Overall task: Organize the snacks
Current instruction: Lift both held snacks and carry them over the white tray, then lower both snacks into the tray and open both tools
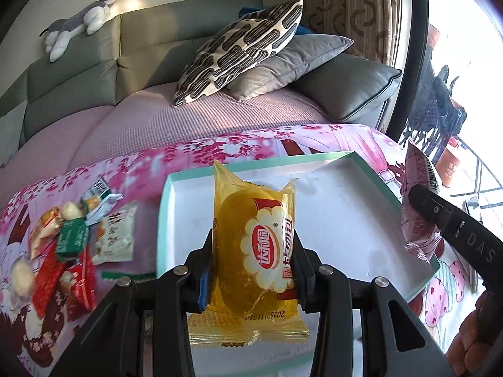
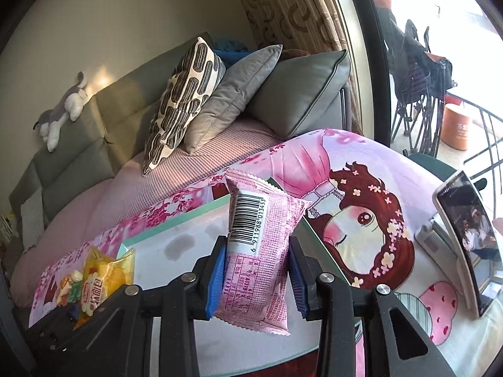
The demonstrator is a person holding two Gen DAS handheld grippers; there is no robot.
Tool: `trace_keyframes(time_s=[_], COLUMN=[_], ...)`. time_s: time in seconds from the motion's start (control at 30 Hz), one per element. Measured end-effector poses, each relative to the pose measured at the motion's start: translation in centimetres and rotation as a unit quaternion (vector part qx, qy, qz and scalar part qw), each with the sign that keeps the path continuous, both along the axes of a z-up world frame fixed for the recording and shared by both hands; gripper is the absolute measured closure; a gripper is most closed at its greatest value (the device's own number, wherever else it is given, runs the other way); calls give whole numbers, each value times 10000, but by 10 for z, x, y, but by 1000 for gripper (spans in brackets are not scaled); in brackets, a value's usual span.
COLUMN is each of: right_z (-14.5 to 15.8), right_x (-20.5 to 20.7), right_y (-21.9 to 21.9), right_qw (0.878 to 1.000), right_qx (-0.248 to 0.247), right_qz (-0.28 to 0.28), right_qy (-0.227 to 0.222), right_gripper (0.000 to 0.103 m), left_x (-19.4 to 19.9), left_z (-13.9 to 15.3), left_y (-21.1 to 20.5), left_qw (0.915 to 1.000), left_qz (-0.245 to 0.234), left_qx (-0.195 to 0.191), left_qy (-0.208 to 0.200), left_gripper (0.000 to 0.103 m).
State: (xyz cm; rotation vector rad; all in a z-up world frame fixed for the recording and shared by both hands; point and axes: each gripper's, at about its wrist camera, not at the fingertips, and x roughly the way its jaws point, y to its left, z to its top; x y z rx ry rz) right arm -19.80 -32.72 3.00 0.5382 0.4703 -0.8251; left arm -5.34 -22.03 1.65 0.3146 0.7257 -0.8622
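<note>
Clearly, pink packet (image 2: pixel 256 260) barcode reads 6911988013453; yellow packet (image 1: pixel 251 251) dated 20260111.

Left wrist view — looks forward along its hand-held gripper (image 1: pixel 251 257), close above the worktop (image 1: pixel 195 157), facing the sofa (image 1: pixel 94 62).

Right wrist view — looks forward along its hand-held gripper (image 2: pixel 256 270), equally close, set further right, angled toward the window side.

Shared: teal-rimmed tray (image 1: pixel 345 188) (image 2: pixel 176 226), patterned cushion (image 1: pixel 242 50) (image 2: pixel 179 103), plush toy (image 1: pixel 78 22) (image 2: pixel 63 110), sofa (image 2: pixel 78 144), worktop (image 2: pixel 361 157).
</note>
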Motion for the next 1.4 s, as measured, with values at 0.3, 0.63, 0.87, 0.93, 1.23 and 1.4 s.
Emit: trace_keyframes(time_s=[0.3,0.63,0.87,0.93,1.23,1.4], right_z=[-23,-58,-60,-62,-59,-48], right_x=[31,62,70,72,70,65], right_y=[-16,-23,-18,-19,-22,-21], right_qw=[9990,9942,9912,9902,9908,9911], right_qx=[5,-36,-131,-68,18,-185], right_qz=[233,380,434,437,401,224], right_qy=[373,1009,1246,1323,1291,1300], right_gripper=[63,63,58,51,28,16], left_x=[19,50,53,54,52,54], left_z=[-16,-40,-49,-52,-44,-31], left_y=[-19,-32,-34,-34,-35,-28], left_qw=[9997,9985,9968,9964,9962,9969], left_qz=[162,312,326,331,379,452], left_qx=[106,435,655,702,762,606], left_qy=[-133,136,316,349,202,203], left_gripper=[61,61,60,56,26,17])
